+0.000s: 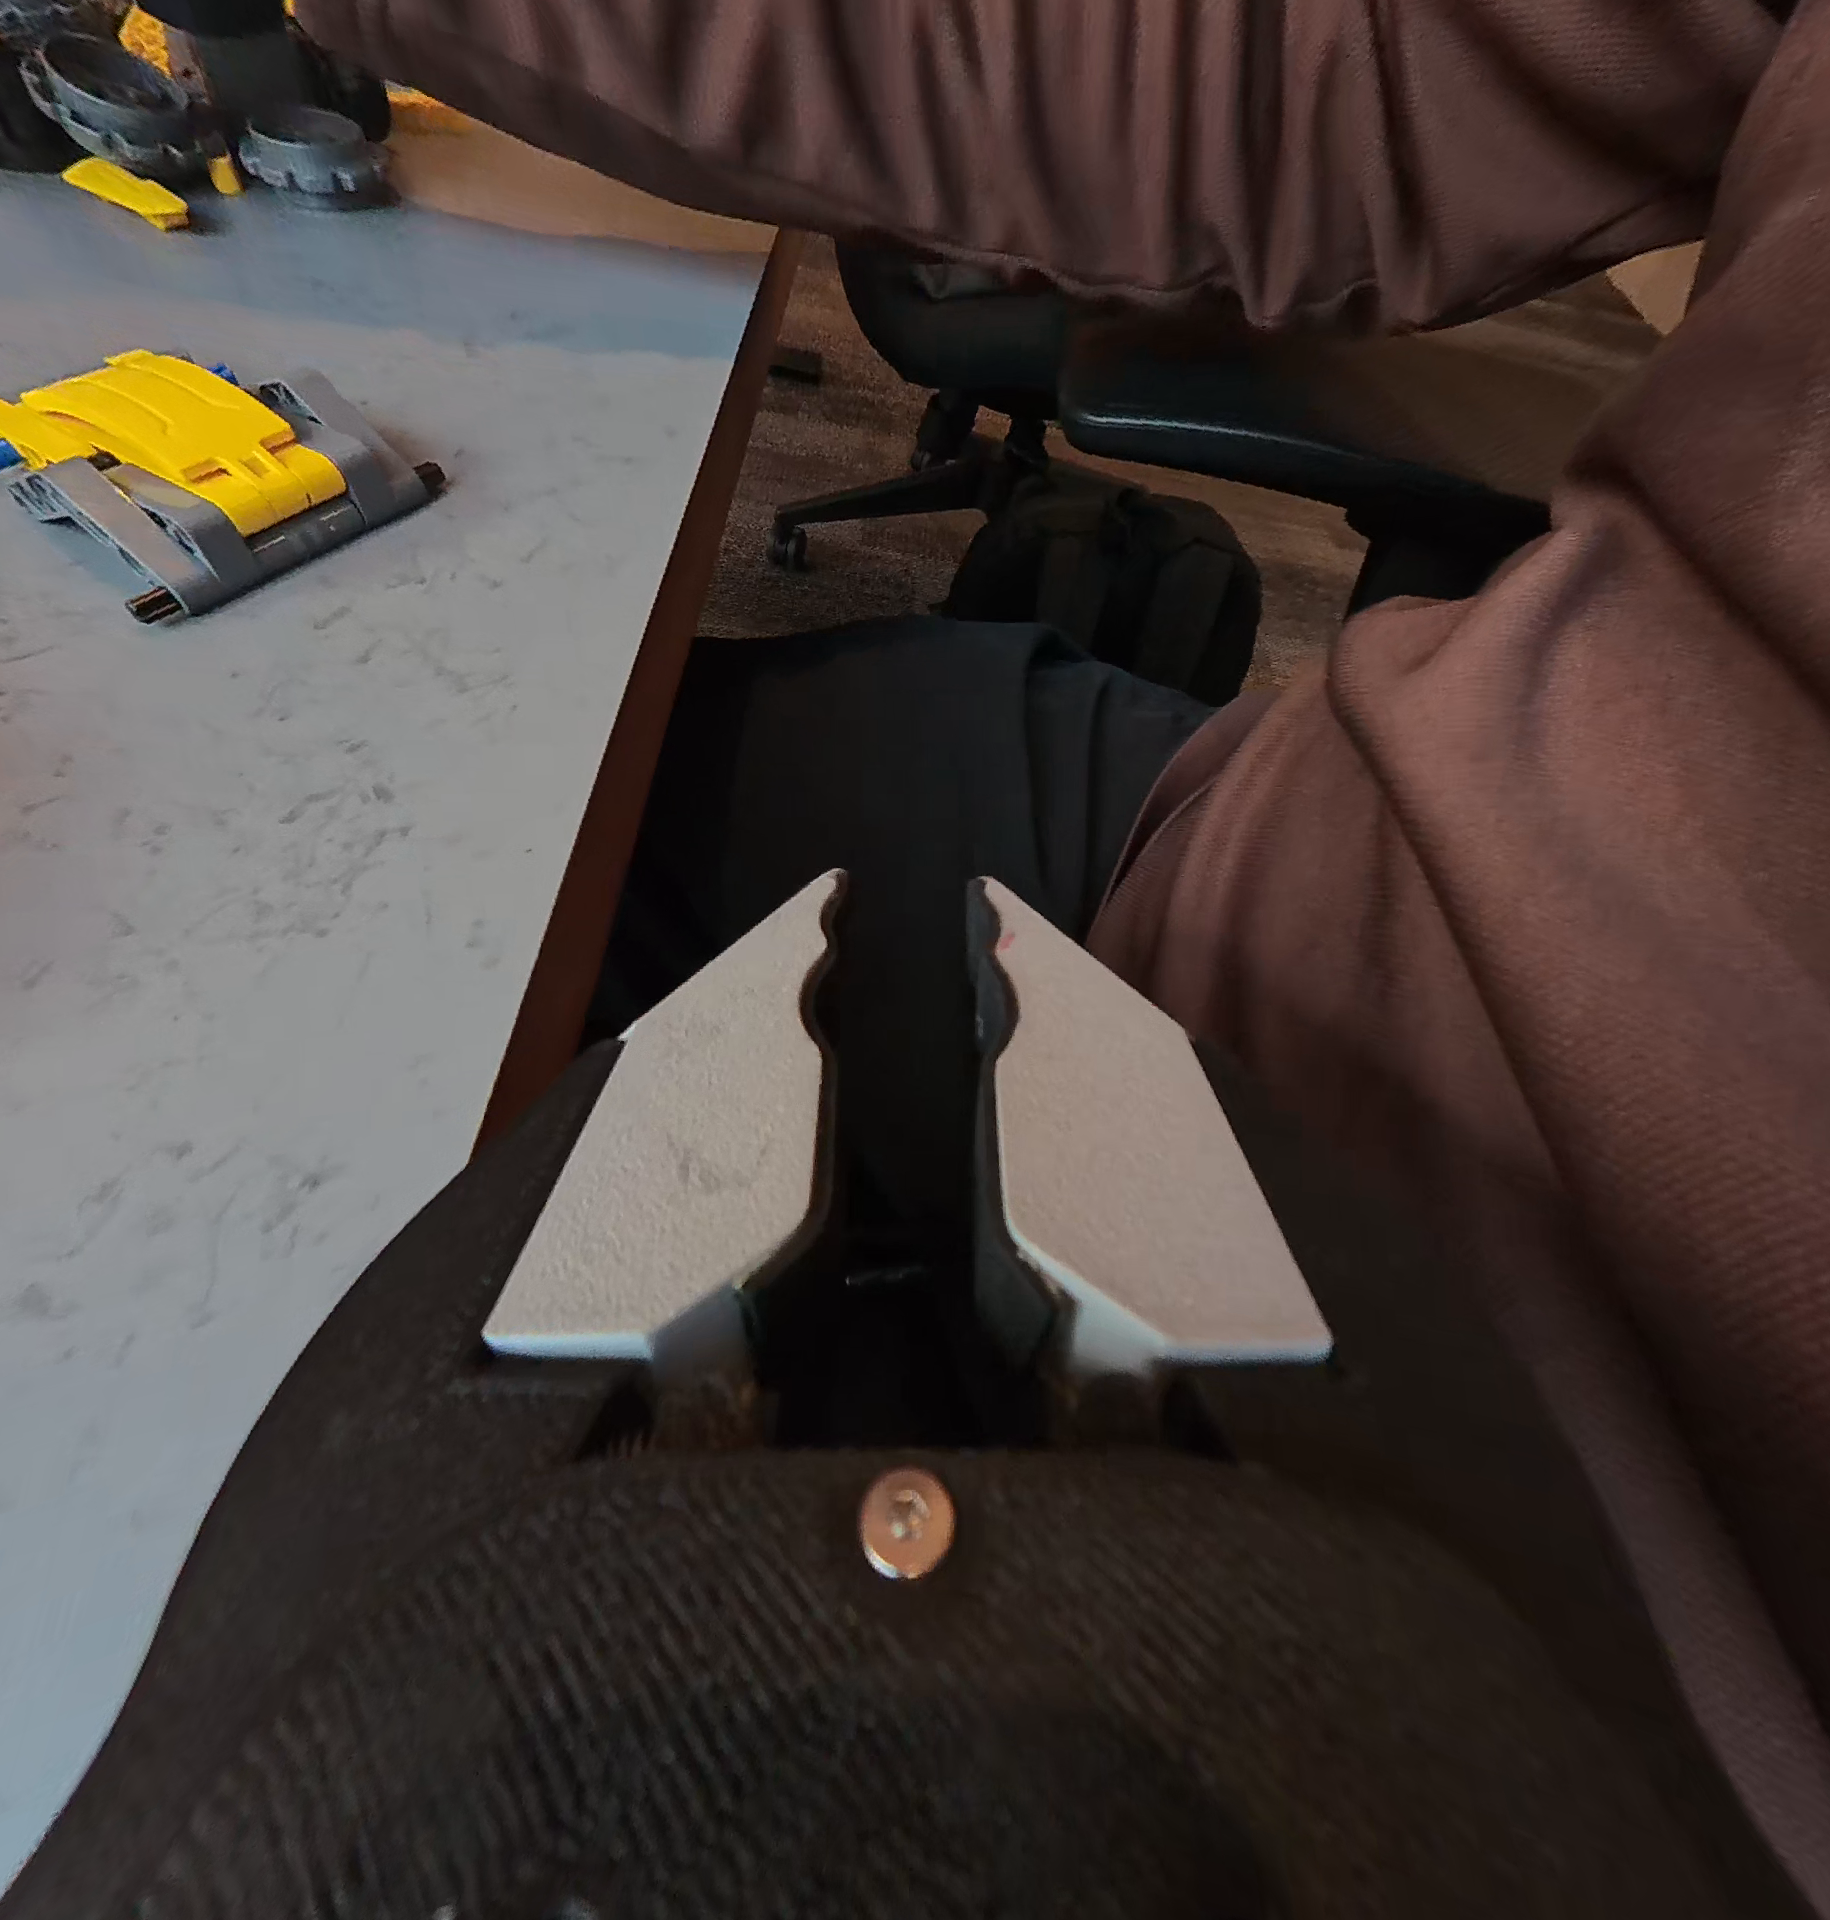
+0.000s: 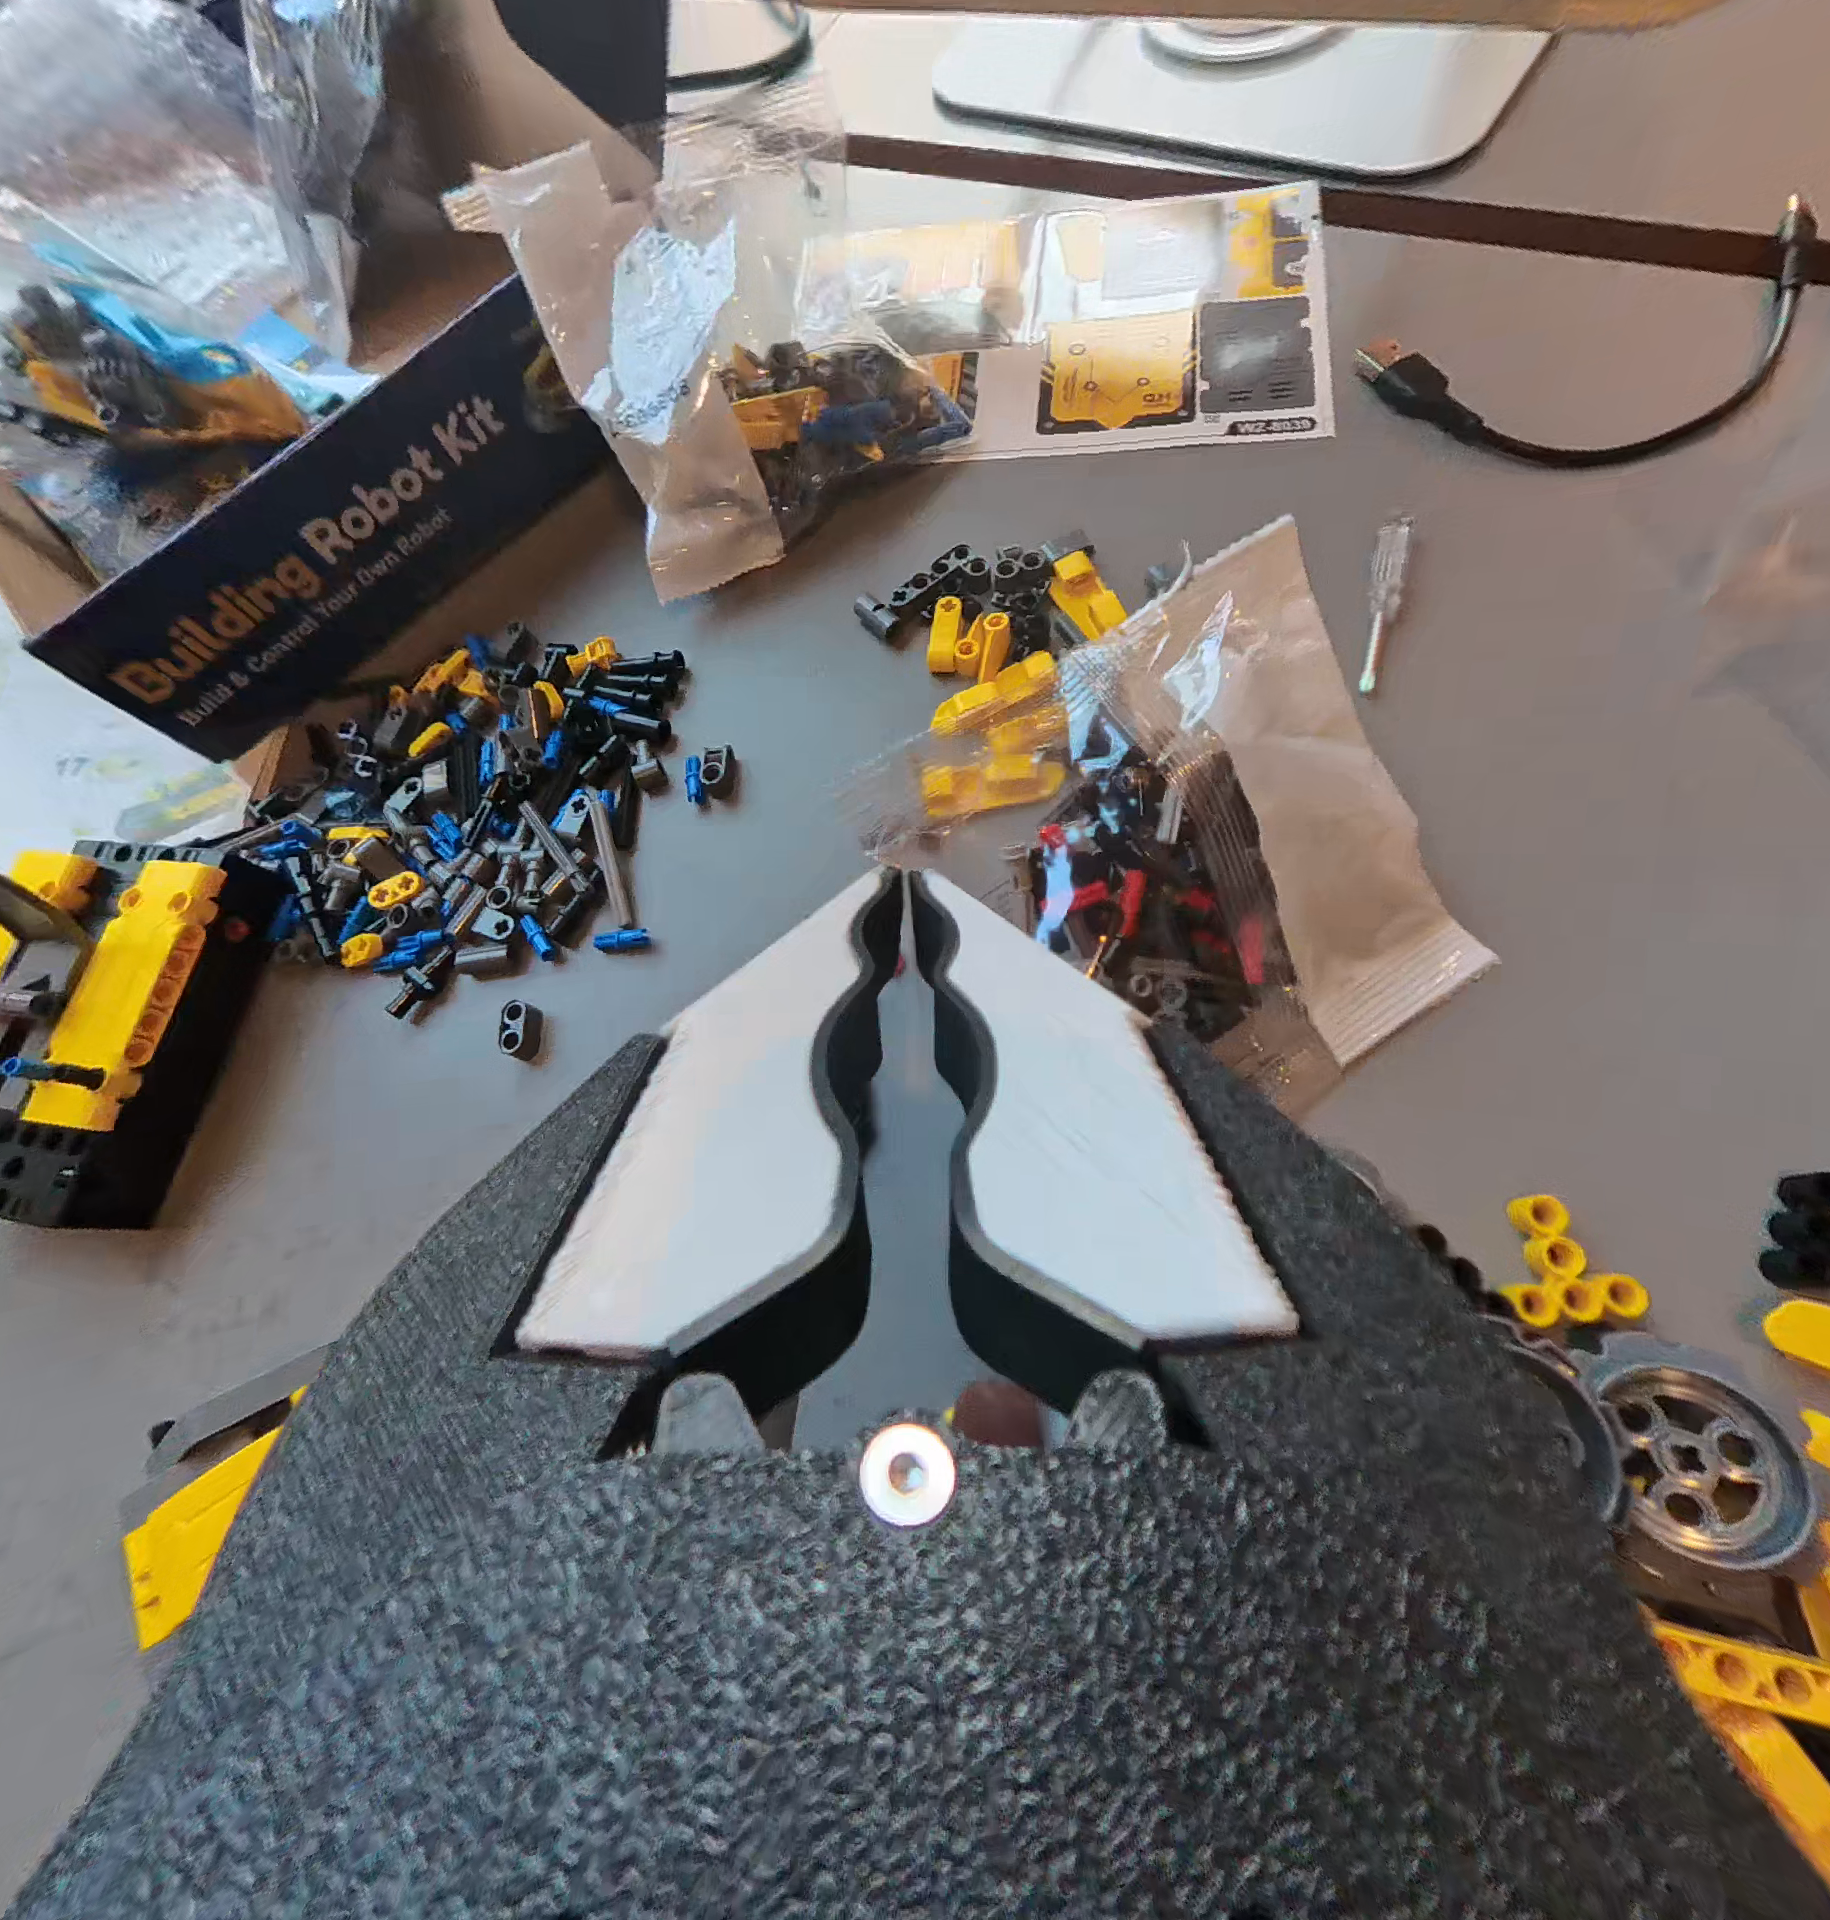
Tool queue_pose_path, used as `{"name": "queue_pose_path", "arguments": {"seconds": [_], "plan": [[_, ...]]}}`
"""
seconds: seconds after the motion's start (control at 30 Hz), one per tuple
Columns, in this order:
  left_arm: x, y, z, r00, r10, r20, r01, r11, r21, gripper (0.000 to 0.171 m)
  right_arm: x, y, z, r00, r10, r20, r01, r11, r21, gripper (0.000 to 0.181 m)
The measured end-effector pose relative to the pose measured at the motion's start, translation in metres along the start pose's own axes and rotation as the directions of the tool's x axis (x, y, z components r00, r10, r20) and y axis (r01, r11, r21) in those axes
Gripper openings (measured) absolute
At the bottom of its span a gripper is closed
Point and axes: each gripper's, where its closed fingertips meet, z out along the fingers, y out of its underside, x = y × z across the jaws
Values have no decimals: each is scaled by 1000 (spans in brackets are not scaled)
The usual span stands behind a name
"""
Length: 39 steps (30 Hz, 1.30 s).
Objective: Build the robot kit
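My right gripper (image 2: 898,878) hangs over a grey table (image 2: 765,935), its fingertips shut on the near edge of a clear plastic bag (image 2: 1254,831) of black and red small parts. The bag's film runs up from the tips over loose yellow pieces (image 2: 994,717). A pile of blue, black, grey and yellow pins and connectors (image 2: 475,810) lies to the left. My left gripper (image 1: 906,894) is open and empty. It is off the table's edge (image 1: 672,582), over a person's dark trousers (image 1: 890,748) and beside brown clothing (image 1: 1513,935).
A dark kit box (image 2: 298,551), another bag of parts (image 2: 745,395), a sticker sheet (image 2: 1150,332), a small screwdriver (image 2: 1384,603) and a black cable (image 2: 1617,416) lie farther back. A yellow-black assembly (image 2: 80,1018) stands left, a grey wheel (image 2: 1700,1455) right. A yellow-grey assembly (image 1: 194,468) and an office chair (image 1: 994,416) show left. Left tips to right tips: about 40 centimeters.
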Motion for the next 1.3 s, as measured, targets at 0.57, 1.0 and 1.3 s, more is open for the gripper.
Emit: {"name": "queue_pose_path", "arguments": {"seconds": [0.57, 1.0, 1.3], "plan": [[2, 0, 0, 1000, 4, -3, -4, 1000, 0, 18, -11, 33, 20, 991, -132, 22, 134, 962, -240, 10], [2, 0, -2, 1000, -2, -4, 2, 1000, 2, 18, -6, 46, 43, 989, -137, -46, 112, 928, -354, 11], [3, 0, -3, 1000, -15, -16, 15, 1000, 9, 19, -11, 44, 37, 997, -76, 1, 72, 936, -346, 6]]}}
